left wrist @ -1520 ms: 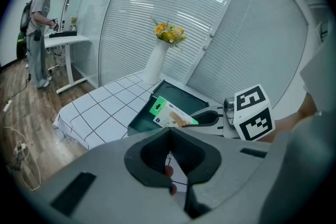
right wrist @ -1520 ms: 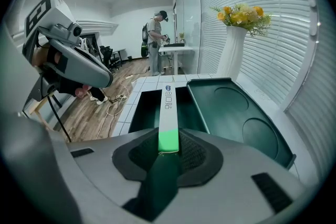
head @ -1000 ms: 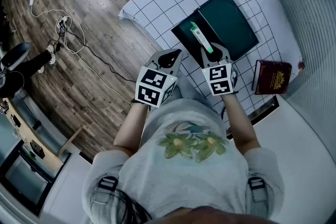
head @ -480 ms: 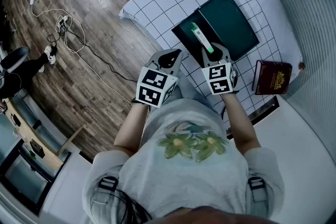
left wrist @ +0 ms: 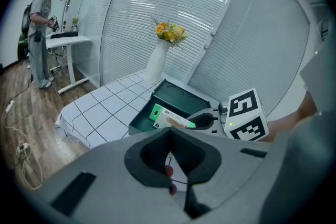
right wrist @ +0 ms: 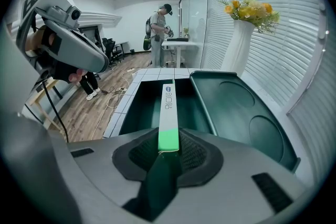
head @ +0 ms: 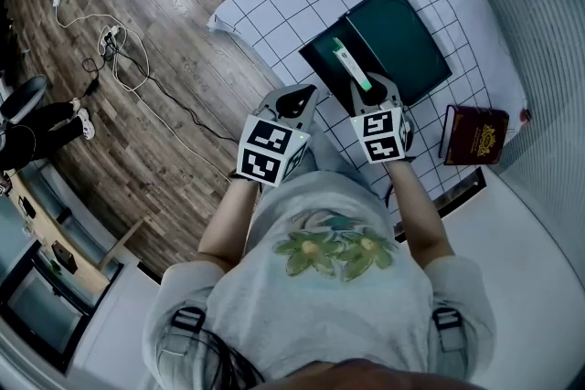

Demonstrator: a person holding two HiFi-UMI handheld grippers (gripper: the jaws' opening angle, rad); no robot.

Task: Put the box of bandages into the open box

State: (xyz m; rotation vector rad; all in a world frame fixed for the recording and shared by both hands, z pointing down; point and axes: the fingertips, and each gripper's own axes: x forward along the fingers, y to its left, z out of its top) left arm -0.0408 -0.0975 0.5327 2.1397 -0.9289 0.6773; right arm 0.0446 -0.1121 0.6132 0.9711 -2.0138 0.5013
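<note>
While the right gripper [right wrist: 168, 147] clamps its fingers [right wrist: 202, 155] on the green end of the box of bandages [right wrist: 167, 105], that box points out over the deeper half of the open box [right wrist: 131, 113], whose lid [right wrist: 247, 113] lies flat alongside on the checked tabletop [head: 274, 5]. The left gripper [left wrist: 170, 157] hangs near the tabletop's edge, its fingers pressed together with nothing between them.

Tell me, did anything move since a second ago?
Almost nothing. Only the bystander's foot at the floor's left edge shifted a little. The right gripper stays shut on the box of bandages, holding it over the open box. The left gripper stays shut and empty beside it.
</note>
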